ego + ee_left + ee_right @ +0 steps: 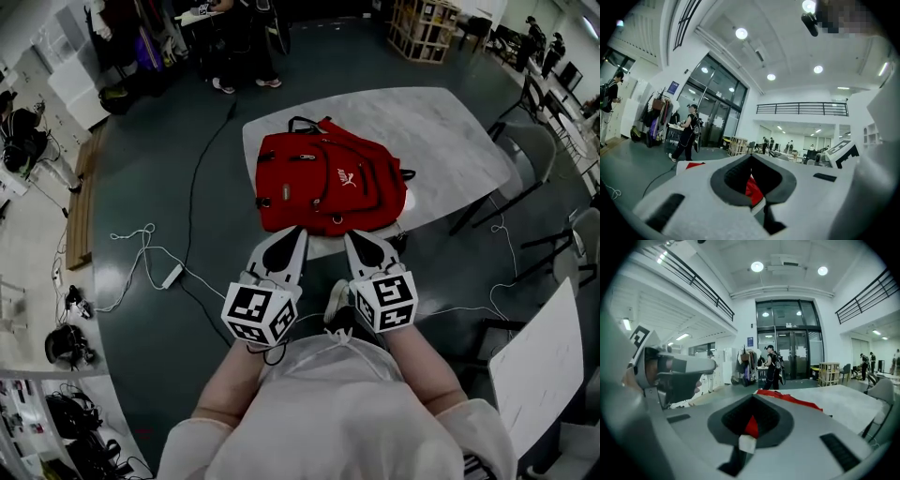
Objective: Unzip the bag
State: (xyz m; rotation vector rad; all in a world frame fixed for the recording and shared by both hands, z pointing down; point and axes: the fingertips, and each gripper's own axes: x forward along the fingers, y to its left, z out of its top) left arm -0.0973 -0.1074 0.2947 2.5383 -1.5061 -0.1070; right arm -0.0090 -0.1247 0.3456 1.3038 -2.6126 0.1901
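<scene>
A red backpack [328, 183] lies flat on the white table [450, 141], its black zips and straps facing up. Both grippers hover at the table's near edge, just short of the bag and touching nothing. My left gripper [298, 231] points at the bag's near left corner with its jaws shut and empty. To its right, my right gripper [353, 234] is also shut and empty. In the left gripper view a sliver of the backpack [753, 190] shows through the closed jaws of the left gripper [751, 157]. The right gripper view shows the backpack [792, 400] beyond the right gripper [752, 397].
White cables [141, 253] and a power strip [172, 276] lie on the dark floor to the left. Chairs [534, 150] stand at the table's right, with a white board [539, 361] nearer. People [244, 47] and a wooden crate [424, 28] are far behind.
</scene>
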